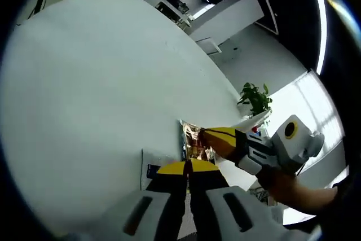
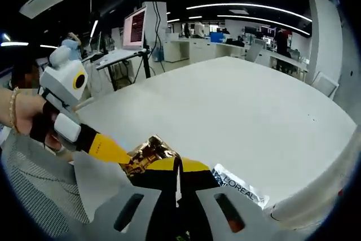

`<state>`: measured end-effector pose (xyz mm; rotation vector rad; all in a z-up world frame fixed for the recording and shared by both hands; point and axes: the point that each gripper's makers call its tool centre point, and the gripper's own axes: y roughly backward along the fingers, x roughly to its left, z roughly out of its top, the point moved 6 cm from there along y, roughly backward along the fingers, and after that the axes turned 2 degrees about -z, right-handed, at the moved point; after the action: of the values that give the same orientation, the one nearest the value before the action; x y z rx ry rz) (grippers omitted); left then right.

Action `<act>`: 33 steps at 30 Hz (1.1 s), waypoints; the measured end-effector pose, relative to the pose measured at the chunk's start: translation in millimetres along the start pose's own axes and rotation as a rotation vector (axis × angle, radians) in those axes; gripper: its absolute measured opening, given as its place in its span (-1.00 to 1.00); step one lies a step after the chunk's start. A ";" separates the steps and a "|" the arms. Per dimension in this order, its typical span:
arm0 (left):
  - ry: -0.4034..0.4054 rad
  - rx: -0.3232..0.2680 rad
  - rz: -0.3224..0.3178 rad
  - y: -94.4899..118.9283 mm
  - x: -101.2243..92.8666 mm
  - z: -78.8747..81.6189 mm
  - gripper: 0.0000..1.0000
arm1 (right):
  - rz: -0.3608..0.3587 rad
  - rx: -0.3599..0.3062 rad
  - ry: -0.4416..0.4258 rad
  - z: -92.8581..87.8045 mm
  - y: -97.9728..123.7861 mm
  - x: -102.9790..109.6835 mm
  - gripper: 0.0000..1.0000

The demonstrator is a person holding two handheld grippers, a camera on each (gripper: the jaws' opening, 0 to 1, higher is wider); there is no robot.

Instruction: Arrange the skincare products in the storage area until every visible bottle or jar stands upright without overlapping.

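A crumpled gold foil packet (image 1: 193,146) (image 2: 148,155) hangs over the white table (image 1: 101,83) (image 2: 237,117), pinched from both sides. My left gripper (image 1: 187,165) has its yellow-tipped jaws pressed together at the packet's lower edge, and it reaches in from the left in the right gripper view (image 2: 125,157). My right gripper (image 2: 177,163) is shut at the packet's other side, and it comes in from the right in the left gripper view (image 1: 204,135). A silver L'Oreal sachet (image 2: 237,187) lies flat by the right jaws. A white packet with blue print (image 1: 151,169) lies flat below.
A potted plant (image 1: 256,97) stands past the table's far edge. Desks and a monitor (image 2: 137,26) fill the room behind. A hand with a bracelet (image 2: 14,114) holds the left gripper. White paper (image 2: 96,182) lies under the packet.
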<state>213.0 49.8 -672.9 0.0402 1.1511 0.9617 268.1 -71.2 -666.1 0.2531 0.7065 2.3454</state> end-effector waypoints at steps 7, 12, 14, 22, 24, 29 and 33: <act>-0.001 0.009 0.013 -11.7 13.2 7.1 -1.00 | -0.004 0.017 -0.013 -2.1 -15.8 -8.1 -0.98; -0.007 0.020 0.020 -21.3 21.6 13.4 -1.00 | -0.005 0.037 0.032 -4.7 -26.7 -11.8 -0.97; -0.010 0.025 0.025 -25.1 26.3 15.1 -1.00 | -0.008 0.040 0.022 -5.6 -29.2 -13.9 -0.98; -0.012 0.039 0.036 -36.1 34.5 21.3 -1.00 | -0.021 0.050 0.030 -13.3 -45.0 -22.1 -0.97; -0.012 0.045 0.041 -43.0 40.0 22.2 -1.00 | -0.026 0.054 0.030 -15.4 -48.7 -23.7 -0.98; -0.020 0.063 0.054 -52.2 48.1 21.5 -1.00 | -0.026 0.078 0.057 -21.7 -55.7 -26.2 -0.97; -0.023 0.069 0.060 -55.8 51.1 22.3 -1.00 | -0.028 0.088 0.058 -24.2 -61.1 -29.2 -0.97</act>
<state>268.6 58.5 -728.1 0.1416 1.1675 0.9719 315.1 -61.8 -719.8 0.2131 0.8372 2.3064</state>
